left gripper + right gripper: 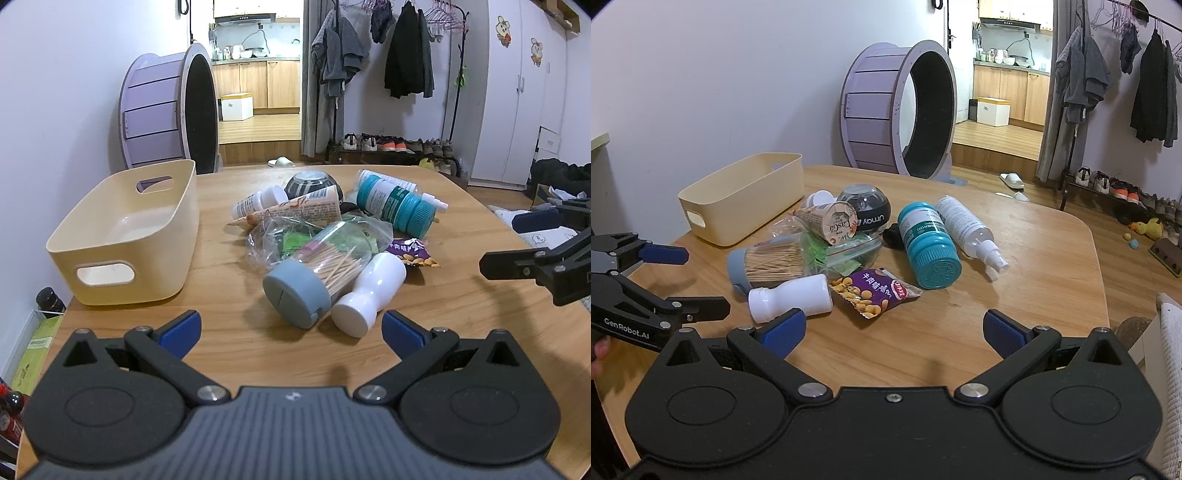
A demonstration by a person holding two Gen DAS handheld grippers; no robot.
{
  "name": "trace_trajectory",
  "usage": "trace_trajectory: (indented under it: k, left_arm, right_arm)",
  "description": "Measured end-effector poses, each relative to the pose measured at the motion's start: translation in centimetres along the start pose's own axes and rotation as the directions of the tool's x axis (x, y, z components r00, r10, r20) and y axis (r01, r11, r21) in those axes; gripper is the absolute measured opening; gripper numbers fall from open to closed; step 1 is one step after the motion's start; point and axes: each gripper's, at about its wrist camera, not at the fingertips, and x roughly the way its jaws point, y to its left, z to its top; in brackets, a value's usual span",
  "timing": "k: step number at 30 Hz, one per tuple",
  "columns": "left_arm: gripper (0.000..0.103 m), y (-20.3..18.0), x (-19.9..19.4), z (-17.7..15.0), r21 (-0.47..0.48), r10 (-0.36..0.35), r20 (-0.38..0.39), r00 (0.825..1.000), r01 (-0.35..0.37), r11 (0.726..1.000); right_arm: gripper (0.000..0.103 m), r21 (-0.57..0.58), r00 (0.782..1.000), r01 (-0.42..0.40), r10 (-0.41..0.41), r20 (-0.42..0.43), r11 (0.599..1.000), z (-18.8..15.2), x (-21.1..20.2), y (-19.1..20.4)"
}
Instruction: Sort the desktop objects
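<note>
The desk (pixel 1027 295) has bare wood along its near edge and at its right side, giving open room in front of the pile. Both tools hover over that near strip: the left hand-held gripper (pixel 291 328) and the right hand-held gripper (pixel 894 328) each have their jaws wide apart with nothing between them.

The yellow bin (pixel 125 236) sits empty at the desk's left edge, long axis running away from the near edge.

The clutter lies heaped mid-desk. The white bottle (pixel 792 295) lies on its side, cap toward the left. The toothpick jar (pixel 768 264) lies just behind it, touching a plastic bag (pixel 846 254). The teal bottle (pixel 929 247) and spray bottle (pixel 967 229) lie side by side, caps toward the near edge. A snack packet (pixel 875 293) lies flat in front.
</note>
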Motion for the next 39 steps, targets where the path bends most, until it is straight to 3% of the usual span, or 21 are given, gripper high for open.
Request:
trace_trajectory:
  k: [39]
  left_arm:
    - [0.103,-0.06,0.29,-0.13,0.011,0.014,-0.002,1.000,-0.014,1.000]
  right_arm:
    - [0.103,-0.003,1.000,-0.005,0.005,-0.008,1.000,0.12,0.14,0.11]
